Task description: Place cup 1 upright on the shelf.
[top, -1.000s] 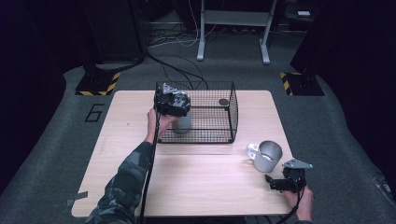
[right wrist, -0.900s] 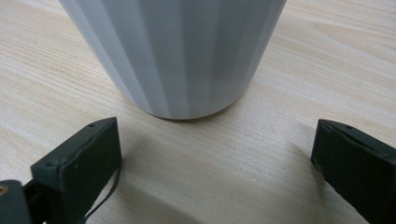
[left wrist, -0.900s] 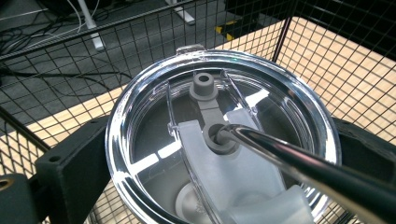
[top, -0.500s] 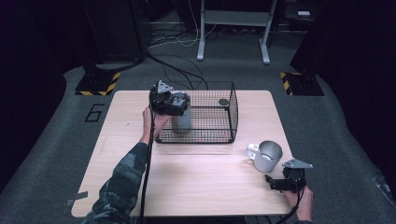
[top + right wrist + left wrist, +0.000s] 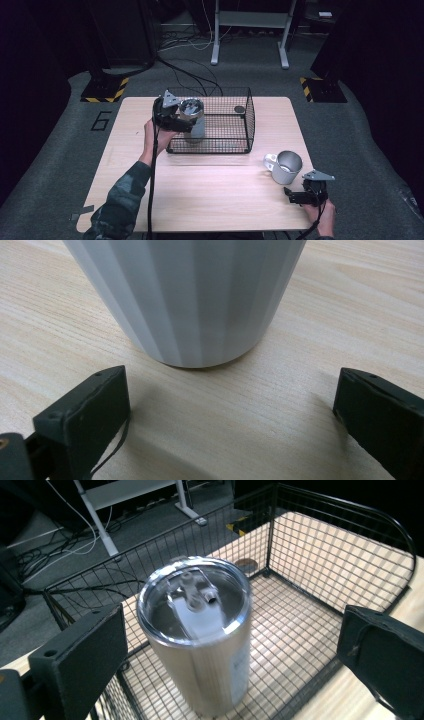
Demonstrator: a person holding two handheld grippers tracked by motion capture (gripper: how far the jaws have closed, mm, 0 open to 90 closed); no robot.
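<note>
Up close, tumbler [image 5: 197, 630] lid spout shows; both claws [image 5: 230, 645] [image 5: 225, 415] apart, empty.

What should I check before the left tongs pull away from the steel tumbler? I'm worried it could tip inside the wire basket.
1. Left tongs open, jaws wide of the lidded stainless steel tumbler: ok.
2. Tumbler upright: ok.
3. Tumbler resting on the floor of the black wire basket: cannot tell, its base is cut off in the left gripper view.
4. Clear lid seated on the tumbler: ok.
5. Right tongs open, short of the white ribbed mug, not touching: ok.
6. Mug standing on the wooden table, outside the basket: ok.
</note>
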